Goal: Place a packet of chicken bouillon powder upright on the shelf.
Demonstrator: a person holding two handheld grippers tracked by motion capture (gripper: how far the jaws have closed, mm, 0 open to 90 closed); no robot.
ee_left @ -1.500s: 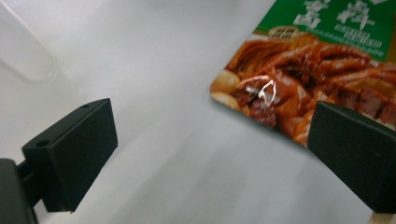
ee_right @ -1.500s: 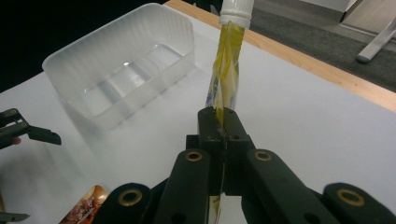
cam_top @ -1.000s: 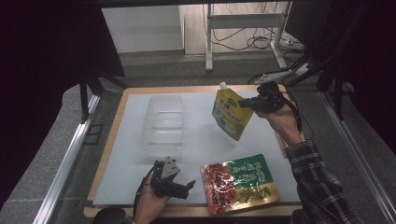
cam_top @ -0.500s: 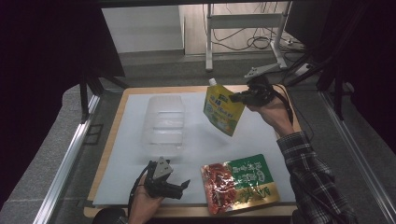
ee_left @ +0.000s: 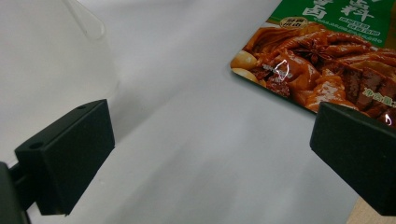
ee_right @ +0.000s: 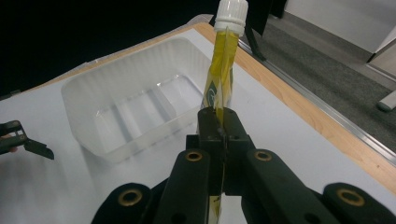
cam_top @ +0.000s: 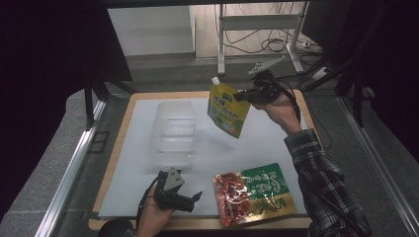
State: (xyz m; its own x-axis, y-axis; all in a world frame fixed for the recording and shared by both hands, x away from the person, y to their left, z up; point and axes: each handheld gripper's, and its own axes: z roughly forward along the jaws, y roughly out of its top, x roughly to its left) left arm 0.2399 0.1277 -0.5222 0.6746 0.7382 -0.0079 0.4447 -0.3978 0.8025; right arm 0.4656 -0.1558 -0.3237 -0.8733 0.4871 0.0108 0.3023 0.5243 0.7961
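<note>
My right gripper (cam_top: 243,96) is shut on the edge of a yellow spouted pouch (cam_top: 228,108) with a white cap, holding it in the air above the white mat, to the right of a clear plastic tray (cam_top: 173,133). In the right gripper view the pouch (ee_right: 221,74) stands edge-on between the closed jaws, with the tray (ee_right: 130,102) behind it. My left gripper (cam_top: 190,201) rests low near the front edge of the mat, open and holding nothing. A green and red food pouch (cam_top: 254,192) lies flat to its right, its corner (ee_left: 322,60) beyond the wide-apart jaws.
The white mat (cam_top: 276,143) covers a wooden board (cam_top: 129,118) with a metal frame around it. A table leg frame and cables (cam_top: 267,44) stand on the floor behind. The left gripper (ee_right: 18,137) appears at the far left of the right gripper view.
My right gripper has carried the yellow pouch leftward and a little up, toward the tray. The left gripper has stayed where it was.
</note>
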